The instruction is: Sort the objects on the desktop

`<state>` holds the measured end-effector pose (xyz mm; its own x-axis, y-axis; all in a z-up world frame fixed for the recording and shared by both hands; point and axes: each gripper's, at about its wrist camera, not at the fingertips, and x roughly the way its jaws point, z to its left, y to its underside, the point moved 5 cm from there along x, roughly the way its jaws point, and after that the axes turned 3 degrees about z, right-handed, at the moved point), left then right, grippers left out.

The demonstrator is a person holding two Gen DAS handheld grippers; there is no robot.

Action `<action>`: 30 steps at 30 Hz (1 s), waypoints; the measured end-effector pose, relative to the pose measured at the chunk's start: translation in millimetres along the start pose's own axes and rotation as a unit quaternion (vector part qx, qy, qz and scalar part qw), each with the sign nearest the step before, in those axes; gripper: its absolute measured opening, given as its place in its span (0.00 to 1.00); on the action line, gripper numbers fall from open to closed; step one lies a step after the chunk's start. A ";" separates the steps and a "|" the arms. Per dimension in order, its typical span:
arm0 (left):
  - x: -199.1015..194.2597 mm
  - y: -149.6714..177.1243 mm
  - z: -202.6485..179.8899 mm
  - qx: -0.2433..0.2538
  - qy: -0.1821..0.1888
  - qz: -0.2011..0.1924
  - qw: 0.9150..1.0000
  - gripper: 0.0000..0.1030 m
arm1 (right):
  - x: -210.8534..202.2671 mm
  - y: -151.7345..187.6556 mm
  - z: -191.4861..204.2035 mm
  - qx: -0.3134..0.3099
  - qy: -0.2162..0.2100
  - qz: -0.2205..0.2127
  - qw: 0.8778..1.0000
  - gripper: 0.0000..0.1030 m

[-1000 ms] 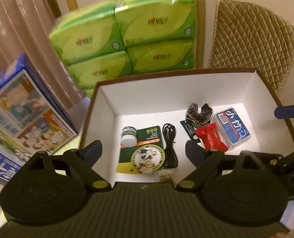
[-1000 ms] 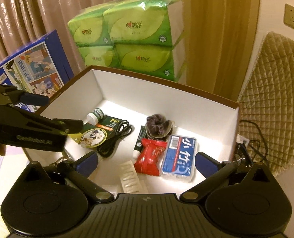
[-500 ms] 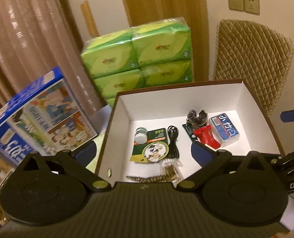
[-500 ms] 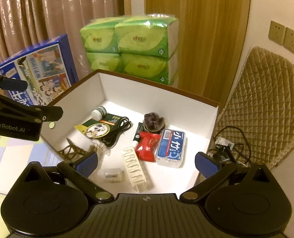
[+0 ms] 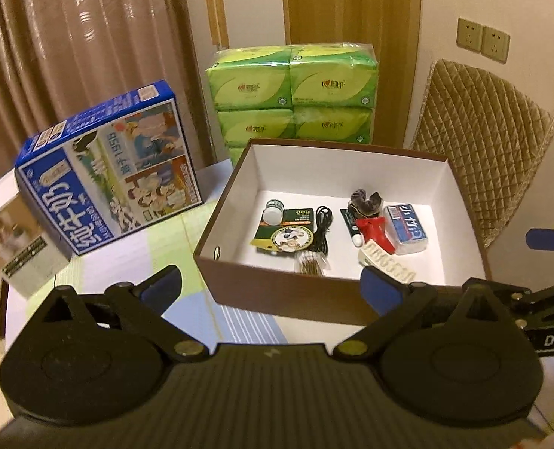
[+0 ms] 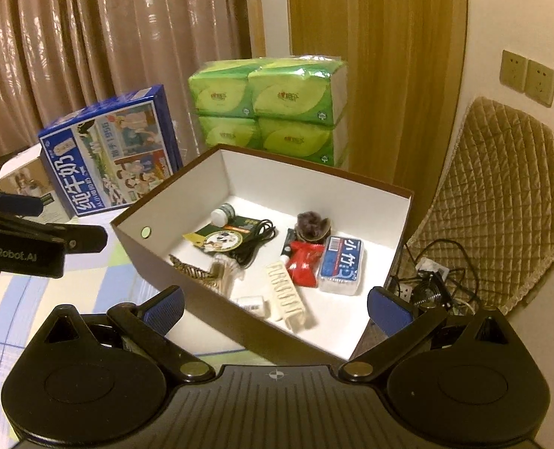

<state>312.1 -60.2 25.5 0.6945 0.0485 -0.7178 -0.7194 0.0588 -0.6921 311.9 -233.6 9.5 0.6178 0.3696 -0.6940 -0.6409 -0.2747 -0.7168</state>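
Observation:
A brown cardboard box with white inner walls sits on the table and holds the sorted items. Inside it are a white-capped bottle, a green card with a round badge, a black cable, a dark scrunchie, a red packet, a blue-labelled clear case and a patterned hair band. My left gripper hangs open in front of the box with nothing between its pads. My right gripper is open over the box's near corner, also holding nothing.
A blue milk carton and a small white box stand left of the brown box. A green tissue pack is stacked behind it. A quilted chair back stands on the right, with cables and a power strip below.
Both grippers have drawn back and up from the box. It now looks smaller and its brown front wall shows. More of the table and the carton has come into view.

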 end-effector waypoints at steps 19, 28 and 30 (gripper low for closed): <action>-55.3 59.8 1.2 -0.053 0.001 0.035 0.998 0.97 | -50.9 32.6 20.8 0.005 -0.014 -0.009 1.000 0.98; -71.8 76.8 -2.9 -0.057 -0.007 0.035 0.998 0.97 | -66.0 48.9 27.0 0.009 -0.014 -0.003 1.000 0.98; -74.7 80.8 -4.5 -0.057 -0.007 0.036 0.998 0.97 | -68.5 52.2 27.0 0.011 -0.013 -0.002 1.000 0.98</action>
<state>202.1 -63.6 22.9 0.6401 0.0626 -0.7657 -0.7635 -0.0598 -0.6431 223.9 -249.3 21.5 0.6086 0.3943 -0.6886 -0.6479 -0.2541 -0.7181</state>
